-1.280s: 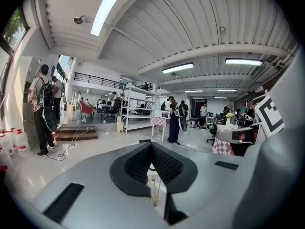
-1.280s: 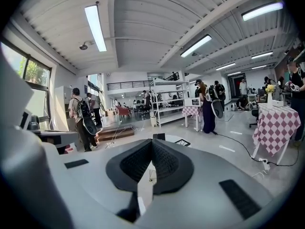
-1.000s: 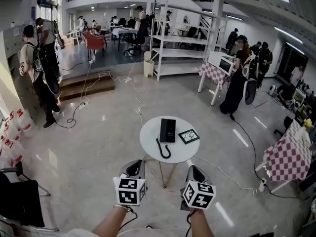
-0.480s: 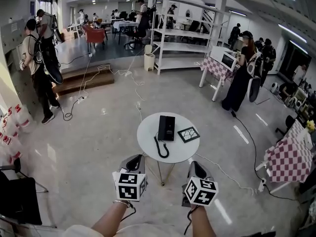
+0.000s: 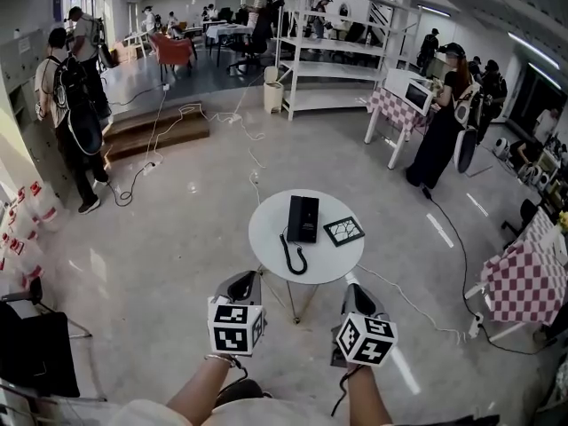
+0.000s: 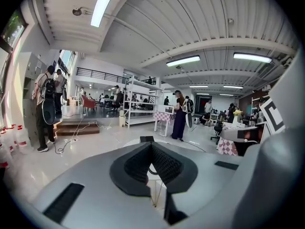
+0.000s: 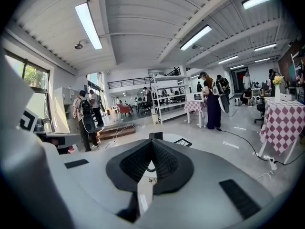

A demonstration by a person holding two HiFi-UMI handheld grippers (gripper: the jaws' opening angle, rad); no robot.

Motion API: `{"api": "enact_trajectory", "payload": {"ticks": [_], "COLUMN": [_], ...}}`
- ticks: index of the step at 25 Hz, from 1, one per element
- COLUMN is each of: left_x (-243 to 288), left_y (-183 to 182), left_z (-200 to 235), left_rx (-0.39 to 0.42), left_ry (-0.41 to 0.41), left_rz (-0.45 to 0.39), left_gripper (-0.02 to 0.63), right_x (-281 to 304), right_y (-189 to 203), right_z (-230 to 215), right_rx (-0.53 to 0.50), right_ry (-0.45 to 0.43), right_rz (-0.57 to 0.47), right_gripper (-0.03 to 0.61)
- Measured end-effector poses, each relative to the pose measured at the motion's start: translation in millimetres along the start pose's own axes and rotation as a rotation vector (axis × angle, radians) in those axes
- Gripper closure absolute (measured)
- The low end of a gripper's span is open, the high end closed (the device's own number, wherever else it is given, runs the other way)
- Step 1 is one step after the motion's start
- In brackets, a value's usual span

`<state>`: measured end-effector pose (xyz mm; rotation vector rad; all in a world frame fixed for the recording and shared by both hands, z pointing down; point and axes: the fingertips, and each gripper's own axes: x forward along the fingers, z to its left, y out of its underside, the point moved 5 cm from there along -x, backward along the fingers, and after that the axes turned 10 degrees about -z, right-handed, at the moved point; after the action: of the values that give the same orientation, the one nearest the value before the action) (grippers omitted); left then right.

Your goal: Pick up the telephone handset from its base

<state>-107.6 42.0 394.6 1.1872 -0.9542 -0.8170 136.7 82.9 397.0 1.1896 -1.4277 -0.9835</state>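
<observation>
A black telephone [image 5: 303, 218] lies on a small round white table [image 5: 266, 238], with its handset resting on the base. Its coiled cord [image 5: 293, 260] loops toward the near edge. Both grippers hover in front of the table, short of its rim and touching nothing. The left gripper [image 5: 241, 284] is shut and empty, and so is the right gripper [image 5: 355, 298]. In the left gripper view the shut left gripper [image 6: 151, 144] points at the telephone [image 6: 147, 139]. In the right gripper view the right gripper [image 7: 152, 142] also meets at its tip, just below the telephone [image 7: 155, 135].
A black-and-white marker tile [image 5: 343, 231] lies on the table right of the phone. Cables [image 5: 253, 180] trail over the floor behind. A white shelf rack [image 5: 333, 51], checkered tables [image 5: 524, 282] and several people, one standing at left [image 5: 71, 114], surround the spot.
Both grippers have crept a little forward toward the table, still shut. The head camera has shifted slightly, and the telephone has not moved.
</observation>
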Motion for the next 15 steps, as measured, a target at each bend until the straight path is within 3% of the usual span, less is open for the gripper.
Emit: {"api": "enact_trajectory", "payload": {"ticks": [15], "left_x": [30.2], "left_y": [-1.2], "left_z": [4.9], "left_rx": [-0.016], "left_ry": [0.023], "left_rz": [0.005], "left_gripper": [0.600], "right_x": [23.4], "right_y": [11.2], "right_z": [-4.6], "right_rx": [-0.014], "right_ry": [0.024], "right_rz": [0.049], "right_gripper": [0.555]}}
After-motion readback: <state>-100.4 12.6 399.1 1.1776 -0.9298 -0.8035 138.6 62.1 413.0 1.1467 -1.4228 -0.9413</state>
